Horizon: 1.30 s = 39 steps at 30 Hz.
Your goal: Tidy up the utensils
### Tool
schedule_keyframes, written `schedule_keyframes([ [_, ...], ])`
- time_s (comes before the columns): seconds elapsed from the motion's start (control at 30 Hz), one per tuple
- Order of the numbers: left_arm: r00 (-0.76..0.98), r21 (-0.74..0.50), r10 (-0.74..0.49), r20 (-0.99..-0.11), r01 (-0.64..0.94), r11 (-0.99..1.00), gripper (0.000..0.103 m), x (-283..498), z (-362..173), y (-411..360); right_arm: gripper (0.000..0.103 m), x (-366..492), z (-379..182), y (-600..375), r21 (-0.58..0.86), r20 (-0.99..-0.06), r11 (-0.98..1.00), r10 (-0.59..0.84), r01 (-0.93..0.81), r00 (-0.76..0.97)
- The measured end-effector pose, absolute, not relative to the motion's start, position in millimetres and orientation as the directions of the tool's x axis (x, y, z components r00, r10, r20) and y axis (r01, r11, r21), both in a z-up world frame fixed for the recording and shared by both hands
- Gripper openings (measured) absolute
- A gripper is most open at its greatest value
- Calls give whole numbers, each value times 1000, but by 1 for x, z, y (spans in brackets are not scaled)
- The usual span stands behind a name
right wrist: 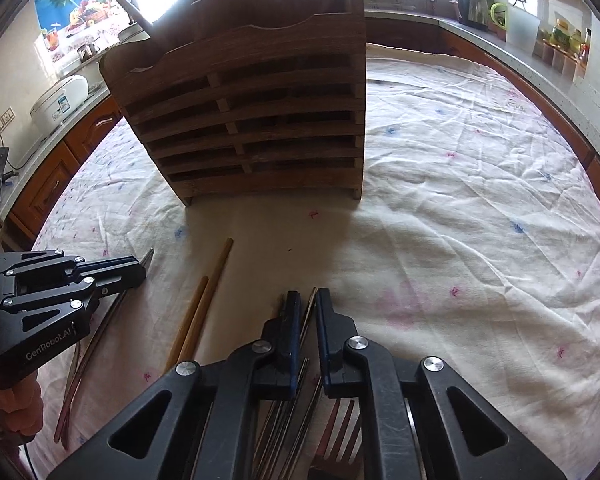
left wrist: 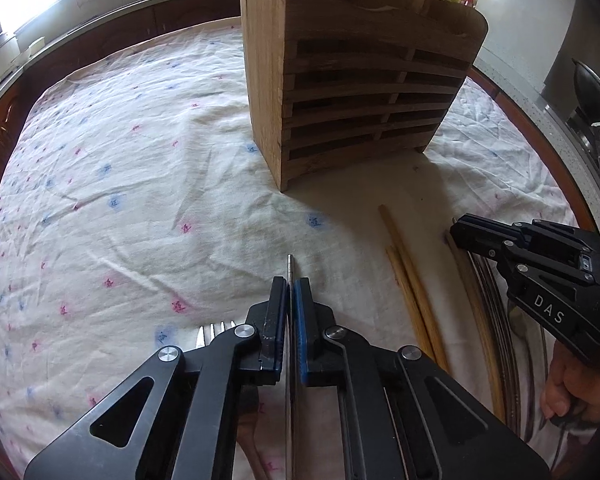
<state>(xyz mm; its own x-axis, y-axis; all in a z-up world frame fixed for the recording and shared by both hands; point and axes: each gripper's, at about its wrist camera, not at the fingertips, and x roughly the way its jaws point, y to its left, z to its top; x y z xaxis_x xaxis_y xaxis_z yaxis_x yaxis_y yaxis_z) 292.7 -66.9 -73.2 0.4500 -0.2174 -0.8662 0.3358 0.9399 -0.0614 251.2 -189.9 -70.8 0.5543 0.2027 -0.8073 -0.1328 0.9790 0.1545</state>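
Left wrist view: the left hand-held gripper [left wrist: 291, 300] is pressed together on a thin metal chopstick [left wrist: 290, 270], whose long axis runs straight along the fingers; its tip sticks out just past the pads, pointing away toward the wooden utensil rack [left wrist: 352, 80] that stands upright on the cloth-covered tabletop [left wrist: 140, 160]. Fork tines [left wrist: 216, 330] lie on the cloth just left of this gripper. To the right, a pair of wooden chopsticks [left wrist: 408, 280] lies flat, aimed roughly at the rack. Farther right, the right hand-held gripper [left wrist: 460, 234] hovers low over more utensils.

Right wrist view: the right hand-held gripper [right wrist: 308, 304] is nearly closed around dark thin chopsticks [right wrist: 309, 312] that run lengthwise between the fingers, tips toward the rack [right wrist: 252, 120]; whether the pads actually press them I cannot tell. More metal utensils [right wrist: 284, 420] lie beneath it. The wooden chopsticks [right wrist: 208, 296] lie left of it, between the two grippers. The left hand-held gripper [right wrist: 140, 268] is at the left edge, closed.
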Motion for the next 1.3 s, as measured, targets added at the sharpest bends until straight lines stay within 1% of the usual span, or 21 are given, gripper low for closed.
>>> schedule_keyframes([
  [0.13,437,-104,-249,-864,330,938,3,288,-70,-62,5,249,-68,-197,245,-790,961,273,-126,548],
  [0.4,483,-162,-320,-815,341,926,3,259,-35,-50,4,230,-36,-197,310,-728,935,351,-175,589],
  [0.63,543,-224,-391,-743,348,910,3,231,7,-35,4,208,2,-202,327,-669,922,382,-209,638],
  [0.83,589,-254,-424,-688,352,901,3,208,32,-24,4,185,28,-206,328,-622,916,392,-230,677],
  [1.3,627,-276,-465,-625,380,883,3,171,57,-18,4,147,55,-222,352,-560,904,410,-241,720],
])
